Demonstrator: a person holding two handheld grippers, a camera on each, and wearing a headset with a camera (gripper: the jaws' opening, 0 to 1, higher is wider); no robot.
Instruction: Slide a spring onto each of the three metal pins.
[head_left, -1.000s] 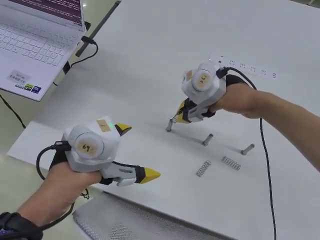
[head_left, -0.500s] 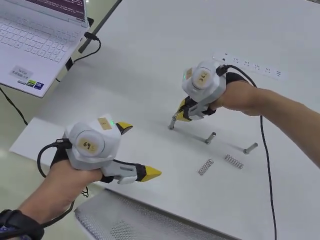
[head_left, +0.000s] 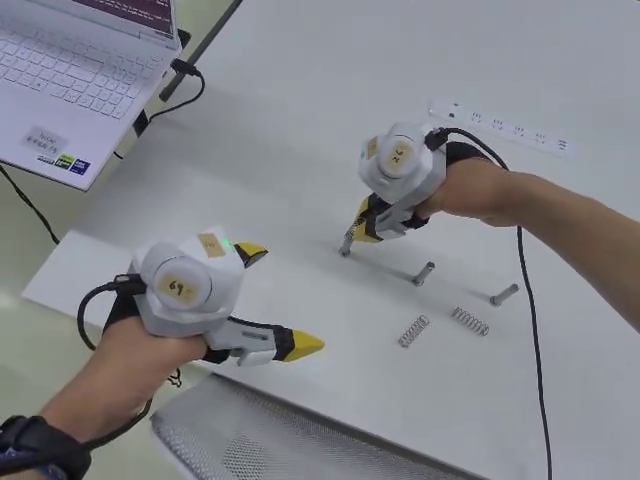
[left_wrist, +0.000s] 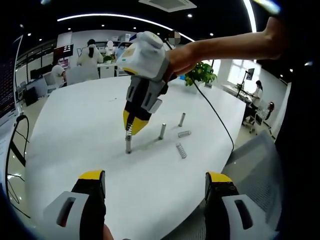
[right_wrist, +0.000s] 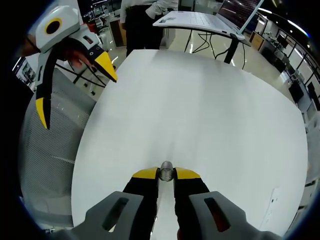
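Observation:
Three metal pins stand on the white table: the left pin (head_left: 344, 246), the middle pin (head_left: 424, 273) and the right pin (head_left: 504, 294). My right gripper (head_left: 358, 228) is shut on a spring (right_wrist: 166, 170) and holds it right over the left pin's top (left_wrist: 128, 145), the spring (left_wrist: 129, 129) touching it. Two loose springs lie flat on the table, one (head_left: 412, 331) in front of the middle pin, the other (head_left: 467, 321) beside it. My left gripper (head_left: 275, 300) hangs open near the table's front edge, with nothing between its yellow-tipped fingers (left_wrist: 93, 175).
An open laptop (head_left: 70, 80) sits at the far left on a lower surface. A white power strip (head_left: 500, 128) lies at the back right. A black cable (head_left: 532, 330) trails from my right hand. A grey mesh chair back (head_left: 260, 440) is below the front edge.
The head camera has drifted a little. My right gripper holds the spring at the left pin throughout, perhaps slightly lower now. The left gripper stays put.

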